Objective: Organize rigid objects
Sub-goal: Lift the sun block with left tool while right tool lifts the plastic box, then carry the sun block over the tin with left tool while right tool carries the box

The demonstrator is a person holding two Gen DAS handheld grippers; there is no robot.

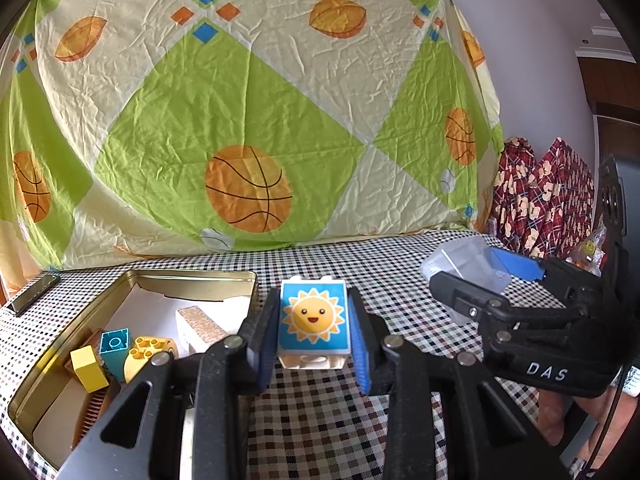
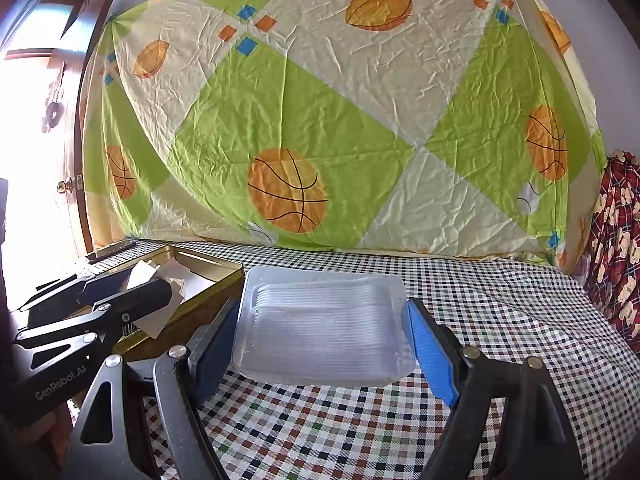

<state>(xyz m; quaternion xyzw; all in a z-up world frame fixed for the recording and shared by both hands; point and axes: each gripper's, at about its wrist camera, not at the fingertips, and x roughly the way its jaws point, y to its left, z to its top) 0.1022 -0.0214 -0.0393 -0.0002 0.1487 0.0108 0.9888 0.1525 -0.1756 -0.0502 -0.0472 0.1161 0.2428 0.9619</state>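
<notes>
The left gripper holds the sun block between its blue pads, the jaws narrow and pressing both side faces; the block stands upright, its picture toward the camera, seemingly just above the checkered tablecloth. The gold tin lies just beside it to the left, already holding a yellow brick, a teal brick and other pieces, so I judge that the block must travel left over the near wall, which is the one obstacle. The right gripper has its jaws wide around a clear plastic container; whether the pads touch it, I cannot tell.
</notes>
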